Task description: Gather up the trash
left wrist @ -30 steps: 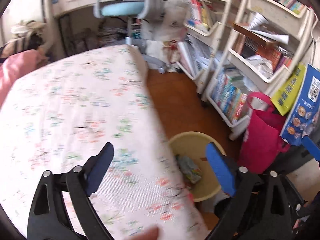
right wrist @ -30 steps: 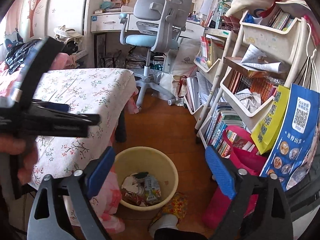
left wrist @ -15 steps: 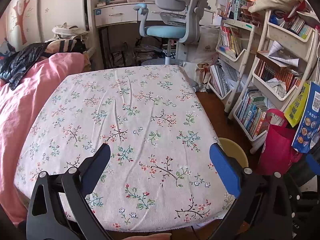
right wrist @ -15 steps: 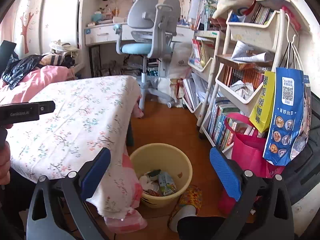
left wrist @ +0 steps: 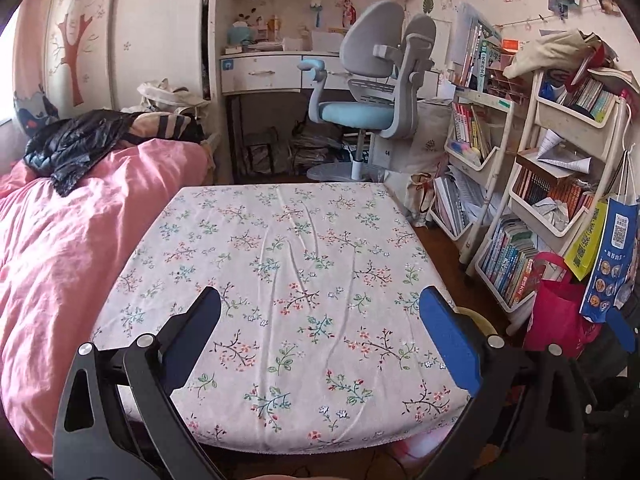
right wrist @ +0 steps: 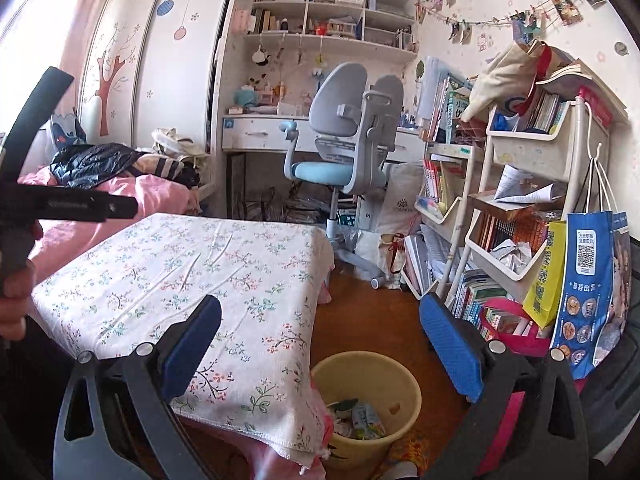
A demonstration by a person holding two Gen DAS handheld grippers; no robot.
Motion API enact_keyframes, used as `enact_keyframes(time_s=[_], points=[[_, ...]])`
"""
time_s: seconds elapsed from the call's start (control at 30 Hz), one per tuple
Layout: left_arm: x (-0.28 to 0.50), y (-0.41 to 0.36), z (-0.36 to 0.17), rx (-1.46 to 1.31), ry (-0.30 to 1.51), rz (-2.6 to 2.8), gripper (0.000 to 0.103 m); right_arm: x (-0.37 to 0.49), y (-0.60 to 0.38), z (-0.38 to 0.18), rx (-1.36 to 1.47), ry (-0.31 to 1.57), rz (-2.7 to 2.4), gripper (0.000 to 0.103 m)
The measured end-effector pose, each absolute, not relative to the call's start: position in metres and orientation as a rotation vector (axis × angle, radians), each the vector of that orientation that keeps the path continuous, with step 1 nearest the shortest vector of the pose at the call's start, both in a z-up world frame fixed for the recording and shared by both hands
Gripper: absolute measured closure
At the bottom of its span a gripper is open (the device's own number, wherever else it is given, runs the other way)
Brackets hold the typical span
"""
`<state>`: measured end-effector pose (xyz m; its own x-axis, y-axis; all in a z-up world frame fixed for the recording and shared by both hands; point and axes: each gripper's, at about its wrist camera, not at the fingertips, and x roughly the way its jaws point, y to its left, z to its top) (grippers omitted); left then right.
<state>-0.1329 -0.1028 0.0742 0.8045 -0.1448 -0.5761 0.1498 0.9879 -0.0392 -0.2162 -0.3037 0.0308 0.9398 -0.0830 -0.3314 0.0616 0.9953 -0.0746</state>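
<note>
While both grippers hang apart and empty over the flowered tabletop (left wrist: pixel 304 264), no trash shows on the cloth, so the step in hand looks like a last check of the surface. The left gripper (left wrist: pixel 320 336) sits above the near half of the cloth, jaws wide; the right gripper (right wrist: pixel 320 344) is off the tabletop's right edge, jaws equally wide, with the yellow bin (right wrist: pixel 372 364) on the floor below it. Wrappers (right wrist: pixel 356 420) already lie inside the bin, which stands tight against the hanging cloth corner.

To do this well, I would sweep each view slowly along the cloth's edges and wrinkles, where small scraps could hide, and look at the floor round the bin.

Room is tight on the right: book racks (right wrist: pixel 516 216), a red bag (left wrist: pixel 560 312) and hanging paper bags (right wrist: pixel 588 292) crowd the wooden floor, and the pink bed (left wrist: pixel 68 232) butts against the left side. Open space lies above the cloth.
</note>
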Motion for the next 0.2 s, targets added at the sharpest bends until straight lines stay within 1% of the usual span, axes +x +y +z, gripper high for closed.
enact_keyframes(time_s=[0.1, 0.2], points=[[-0.138, -0.096, 0.07, -0.016, 0.638, -0.137, 0.007, -0.215, -0.298, 0.03, -0.079, 0.343, -0.073, 0.008], [-0.147, -0.096, 0.068, -0.026, 0.607, -0.117, 0.007, -0.217, -0.293, 0.027, -0.087, 0.349, -0.071, 0.008]])
